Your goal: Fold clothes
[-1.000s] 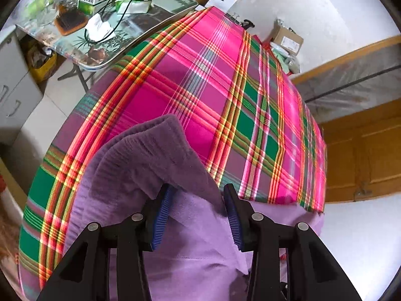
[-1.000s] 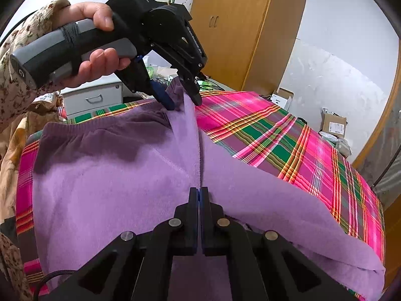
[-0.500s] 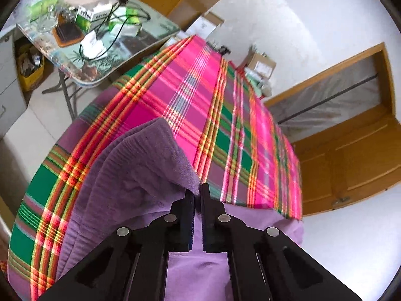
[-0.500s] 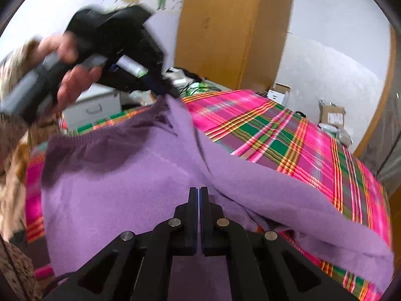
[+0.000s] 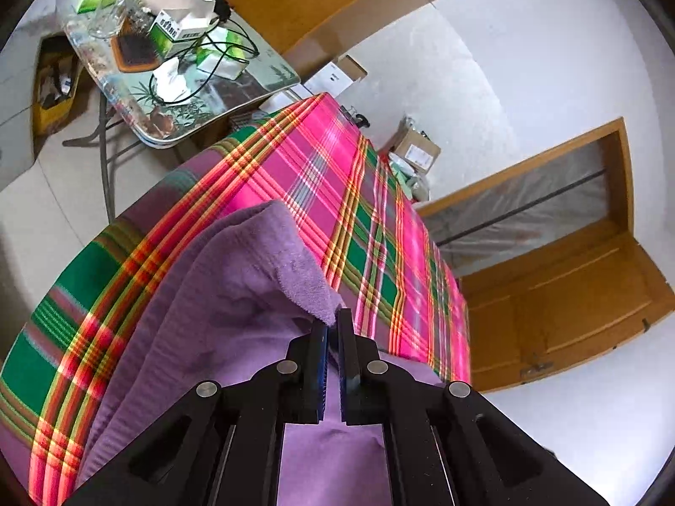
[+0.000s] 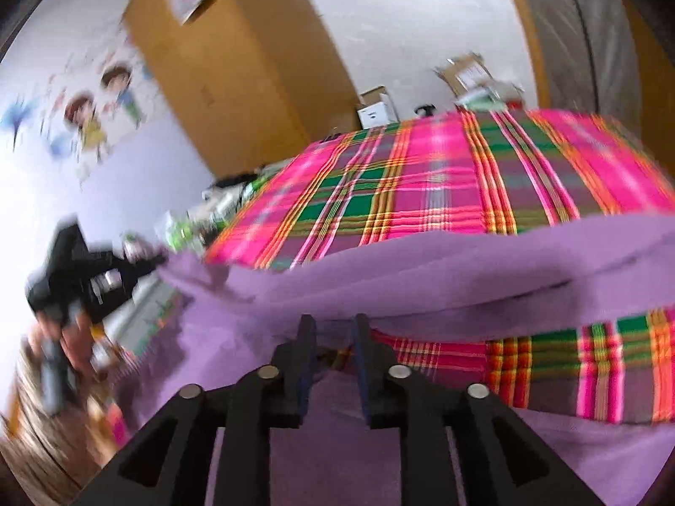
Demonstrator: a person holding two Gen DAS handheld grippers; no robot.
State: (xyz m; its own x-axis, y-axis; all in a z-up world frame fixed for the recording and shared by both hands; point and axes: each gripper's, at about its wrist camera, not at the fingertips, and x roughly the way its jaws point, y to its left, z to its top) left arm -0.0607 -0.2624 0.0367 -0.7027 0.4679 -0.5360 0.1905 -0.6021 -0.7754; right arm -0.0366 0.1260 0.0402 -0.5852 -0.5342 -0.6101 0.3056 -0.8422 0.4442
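Lying across the plaid-covered bed [image 5: 337, 194], the purple garment [image 5: 219, 295] is seen bunched up, with one fleecy corner lifted toward the left tongs [image 5: 332, 329]. A second ago those tongs stood wide around the fabric; now they are pressed together on the raised edge of the garment, which is pinched between the blue pads. The view from the left wrist has swung since then, so that the cluttered worktop [image 5: 270, 80] with its boxes and cables is shown higher and farther left.

In the right wrist view the right tongs [image 6: 333, 329] were clamped tight on a ridge of the cloth a second ago; their jaws are now opening, a clear gap is seen between the fingers, and no fabric is gripped there. The picture is heavily blurred and tilted compared with the earlier one. The purple garment [image 6: 422, 270] is stretched as a band across the bed, its far end held up at the left by the other tongs [image 6: 156, 259] in a hand [image 6: 63, 337].
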